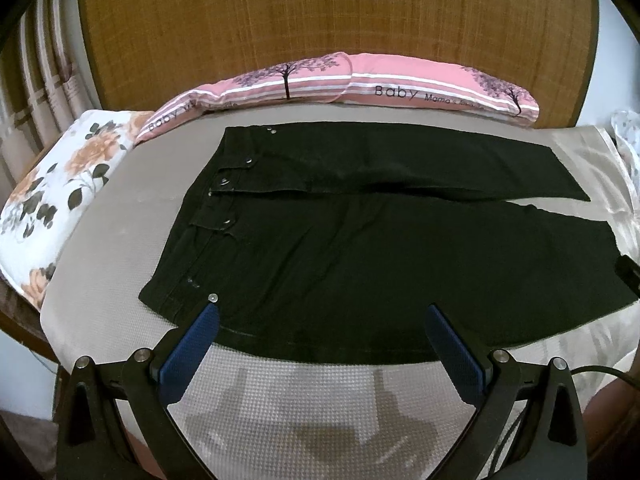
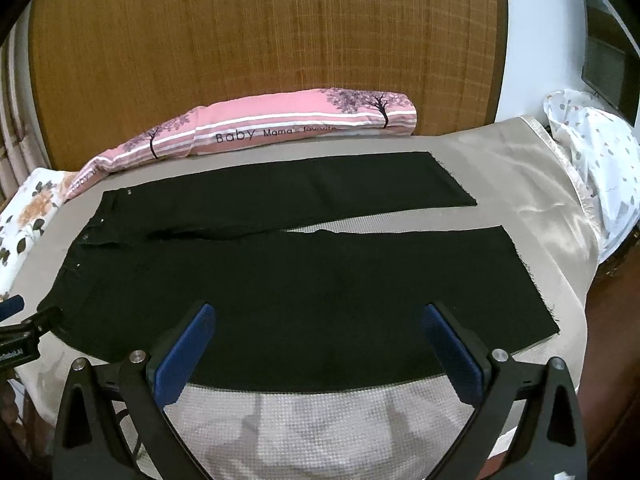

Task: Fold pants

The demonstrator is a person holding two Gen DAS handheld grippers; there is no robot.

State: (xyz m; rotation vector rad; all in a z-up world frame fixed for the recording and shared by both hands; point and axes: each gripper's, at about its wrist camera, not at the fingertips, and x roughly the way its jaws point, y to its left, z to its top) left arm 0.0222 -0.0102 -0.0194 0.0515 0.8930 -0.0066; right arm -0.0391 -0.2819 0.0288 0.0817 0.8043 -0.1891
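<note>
Left gripper (image 1: 322,312): black angular frame, blue ridged finger pads (image 1: 192,350), round silver screws (image 1: 141,355) at pivots, dark cable (image 1: 592,370) trailing on right side. Right gripper (image 2: 318,312): same black frame, blue pads (image 2: 186,354), silver screws (image 2: 500,354).

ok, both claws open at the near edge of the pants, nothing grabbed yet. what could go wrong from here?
1. The pants lie on a thin cover. A low pinch by the left claw or right claw may catch the cover too.
2. The legs are splayed, with a gap near the hems. Folding the near leg over may leave the hems misaligned.
3. The fly looks open at the waistband, so the flaps could bunch.
</note>
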